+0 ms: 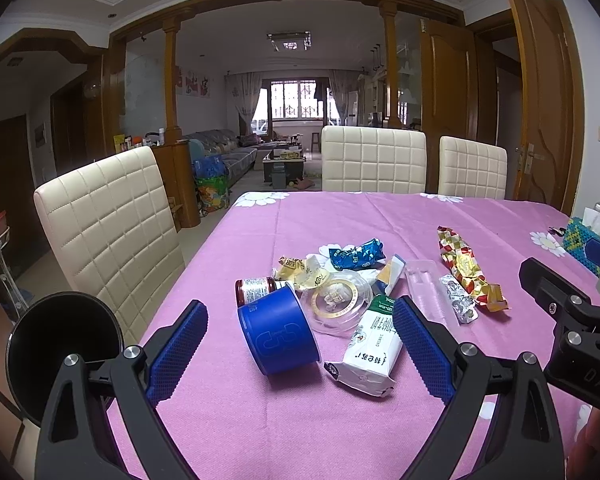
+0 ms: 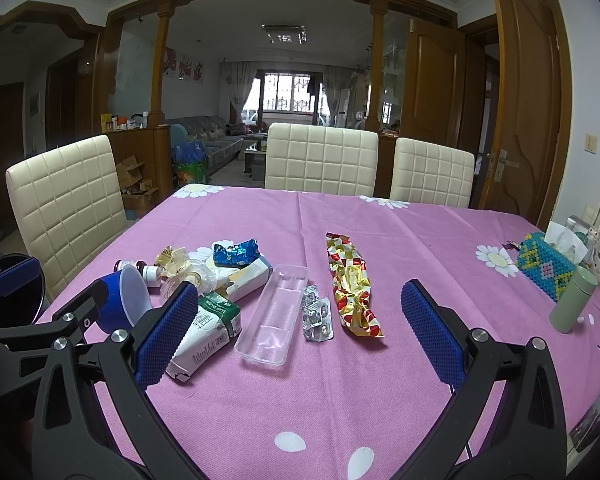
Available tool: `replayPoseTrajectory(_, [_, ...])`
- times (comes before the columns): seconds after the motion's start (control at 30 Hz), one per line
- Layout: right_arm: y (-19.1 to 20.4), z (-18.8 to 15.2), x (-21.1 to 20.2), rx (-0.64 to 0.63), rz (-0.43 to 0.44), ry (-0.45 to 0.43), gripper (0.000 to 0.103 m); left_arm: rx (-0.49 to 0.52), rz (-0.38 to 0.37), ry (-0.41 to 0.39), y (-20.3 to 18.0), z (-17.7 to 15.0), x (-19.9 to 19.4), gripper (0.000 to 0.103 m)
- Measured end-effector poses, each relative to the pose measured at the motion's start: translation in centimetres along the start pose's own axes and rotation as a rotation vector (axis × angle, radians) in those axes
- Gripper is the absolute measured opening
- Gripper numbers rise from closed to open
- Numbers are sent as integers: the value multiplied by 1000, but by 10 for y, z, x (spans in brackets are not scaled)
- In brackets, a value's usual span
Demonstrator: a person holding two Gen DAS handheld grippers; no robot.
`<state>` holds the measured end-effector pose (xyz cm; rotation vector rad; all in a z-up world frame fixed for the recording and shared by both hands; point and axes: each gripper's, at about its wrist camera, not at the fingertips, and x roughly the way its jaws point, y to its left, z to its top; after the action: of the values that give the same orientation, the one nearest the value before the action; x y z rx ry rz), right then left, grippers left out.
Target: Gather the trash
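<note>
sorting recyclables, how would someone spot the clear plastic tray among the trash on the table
On the pink tablecloth, look right of the crushed milk carton. The clear plastic tray lies there, long, empty and see-through, with the silver pill blister beside it.
</note>
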<state>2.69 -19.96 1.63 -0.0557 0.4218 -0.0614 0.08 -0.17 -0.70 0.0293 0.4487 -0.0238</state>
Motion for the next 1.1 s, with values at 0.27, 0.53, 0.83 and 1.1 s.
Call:
replayPoseTrajectory(0.27, [0,0,1,1,-1,3,100,-2,6,8,0,0,2,91])
replayPoseTrajectory(0.53, [-1,-1,3,0,-4,12,100,-3,8,17,1,-1,6,91])
replayPoseTrajectory(0.83, [-3,-6,19,1,-13,59,100,-3,15,50,1,-5,18,91])
replayPoseTrajectory(1.1, [-4,-8,23,13,-2,76,100,-8,19,59,2,-8,21,91])
